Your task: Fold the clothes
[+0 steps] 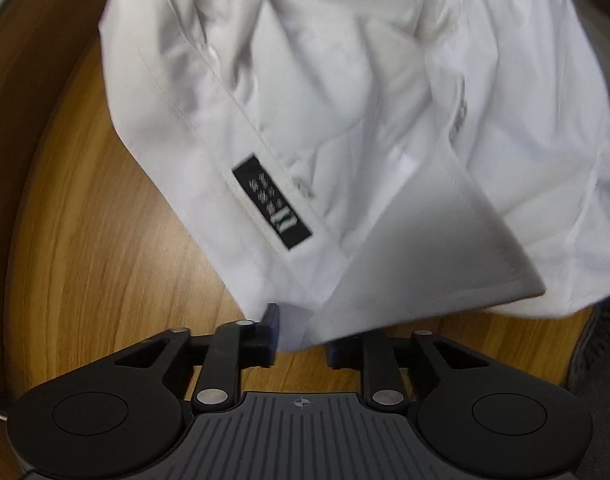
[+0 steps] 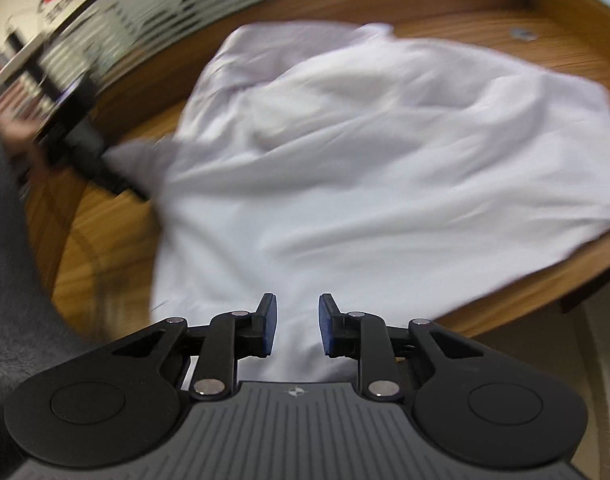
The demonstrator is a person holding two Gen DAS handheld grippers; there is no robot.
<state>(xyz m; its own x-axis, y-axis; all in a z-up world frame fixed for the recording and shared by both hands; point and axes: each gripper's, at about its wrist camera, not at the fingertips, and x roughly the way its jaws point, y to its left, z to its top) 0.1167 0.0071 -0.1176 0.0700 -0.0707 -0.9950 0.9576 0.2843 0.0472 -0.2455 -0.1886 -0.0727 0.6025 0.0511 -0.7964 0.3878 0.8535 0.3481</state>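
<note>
Left wrist view: my left gripper (image 1: pixel 301 340) stands with jaws parted, the collar edge of the white shirt (image 1: pixel 345 120) lying loose between the pads, not pinched; its black label (image 1: pixel 271 201) faces up. My right gripper (image 2: pixel 295 330) is also parted over the shirt's near hem, gripping nothing. The shirt lies rumpled across the wooden tabletop (image 1: pixel 105 272), one side hanging past the right edge. I judge I should smooth the body flat before taking fresh corner grips. Behind the tabletop's far edge runs a striped glass partition (image 2: pixel 145 12)
</note>
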